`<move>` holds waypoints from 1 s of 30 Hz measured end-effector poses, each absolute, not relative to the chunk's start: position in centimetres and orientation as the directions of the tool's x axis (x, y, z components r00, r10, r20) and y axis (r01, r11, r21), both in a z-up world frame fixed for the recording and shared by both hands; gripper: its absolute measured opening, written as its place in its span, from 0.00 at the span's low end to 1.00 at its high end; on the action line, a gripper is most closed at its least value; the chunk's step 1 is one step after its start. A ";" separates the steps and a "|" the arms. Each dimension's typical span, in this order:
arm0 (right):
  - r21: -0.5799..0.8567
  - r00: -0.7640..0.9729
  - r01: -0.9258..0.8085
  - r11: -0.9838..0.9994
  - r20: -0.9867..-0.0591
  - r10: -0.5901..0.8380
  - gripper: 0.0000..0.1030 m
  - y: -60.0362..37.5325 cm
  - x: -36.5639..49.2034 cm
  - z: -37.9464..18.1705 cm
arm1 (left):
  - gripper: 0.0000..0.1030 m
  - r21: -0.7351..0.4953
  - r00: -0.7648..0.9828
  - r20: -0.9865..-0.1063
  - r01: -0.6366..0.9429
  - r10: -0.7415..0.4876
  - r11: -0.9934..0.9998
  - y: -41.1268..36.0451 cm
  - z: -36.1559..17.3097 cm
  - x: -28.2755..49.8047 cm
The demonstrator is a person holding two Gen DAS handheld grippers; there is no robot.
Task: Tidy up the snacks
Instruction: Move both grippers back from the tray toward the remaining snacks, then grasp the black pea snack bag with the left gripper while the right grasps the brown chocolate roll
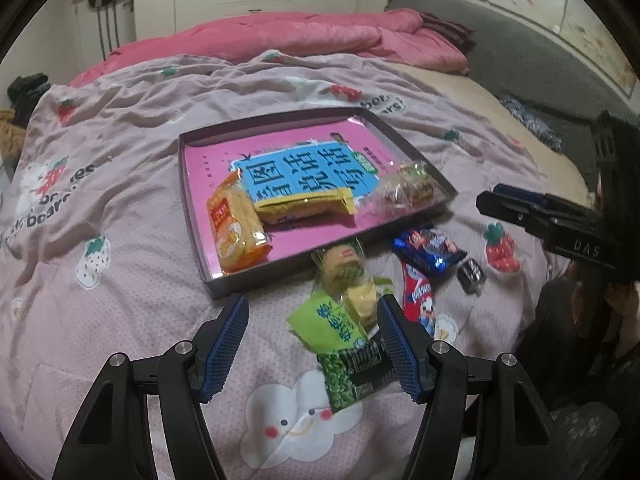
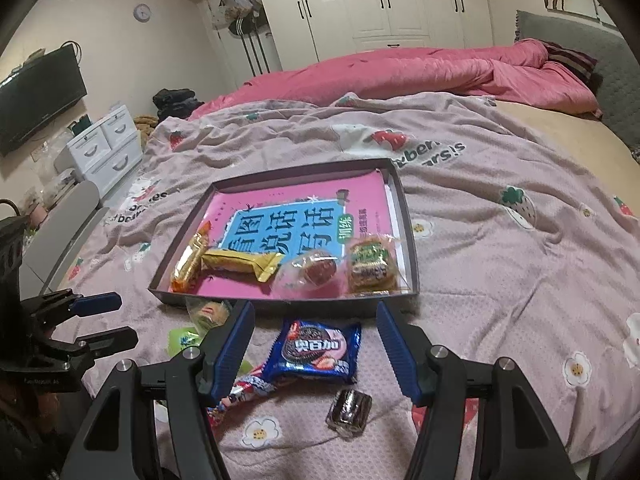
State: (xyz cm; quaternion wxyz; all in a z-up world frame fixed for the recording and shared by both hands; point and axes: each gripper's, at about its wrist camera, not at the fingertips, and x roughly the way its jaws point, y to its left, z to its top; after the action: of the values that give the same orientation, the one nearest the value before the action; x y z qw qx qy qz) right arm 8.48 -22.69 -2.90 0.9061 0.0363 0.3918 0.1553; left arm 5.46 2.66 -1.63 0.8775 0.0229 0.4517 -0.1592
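We see a shallow box tray (image 1: 192,208) on the strawberry-print quilt (image 1: 120,280), lined with a pink book cover (image 2: 288,208). Along the tray's near edge lie an orange cracker pack (image 1: 236,232), a yellow bar wrapper (image 1: 304,206) and clear-wrapped pastries (image 1: 404,190).

Left wrist view only: a clear-wrapped cake (image 1: 344,266) just outside the tray's near edge, with a light-green packet (image 1: 324,324) and a green-pea packet (image 1: 352,372) nearer the camera. The right wrist view shows only scraps of these behind its own finger.

Right wrist view only: the printed face of the blue Oreo pack (image 2: 316,350), the small dark-wrapped sweet (image 2: 350,408) beside it and a red-and-blue wrapper (image 2: 244,390) at the left pad; also two separate pastries in the tray, one red-centred (image 2: 316,270), one green-labelled (image 2: 372,266).

Left gripper (image 1: 312,344): tilted down over the quilt, jaws about half open, green packets between the pads; whether the right-side pad touches one, we cannot tell.

Right gripper (image 2: 316,350): tilted down, jaws about half open, straddling the Oreo pack, pads apart from it.
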 end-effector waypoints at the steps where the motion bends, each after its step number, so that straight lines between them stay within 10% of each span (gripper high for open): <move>1: 0.191 0.642 -0.248 0.950 -0.702 0.308 0.61 -22.8 8.4 -3.1 | 0.67 -0.086 0.541 -0.803 0.310 -0.250 0.947 2.5 -1.7 5.3; 30: 0.216 0.520 -0.238 0.947 -0.795 0.312 0.61 -23.1 7.8 -6.5 | 0.67 0.117 0.418 -0.880 0.651 -0.226 0.750 -2.9 -6.6 2.8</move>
State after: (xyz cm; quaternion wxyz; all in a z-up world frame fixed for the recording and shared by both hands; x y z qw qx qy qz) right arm 7.76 -23.12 -6.52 0.8708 0.0399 0.4640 0.1577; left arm 2.82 -2.90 -6.59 0.8107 0.2277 0.4667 -0.2705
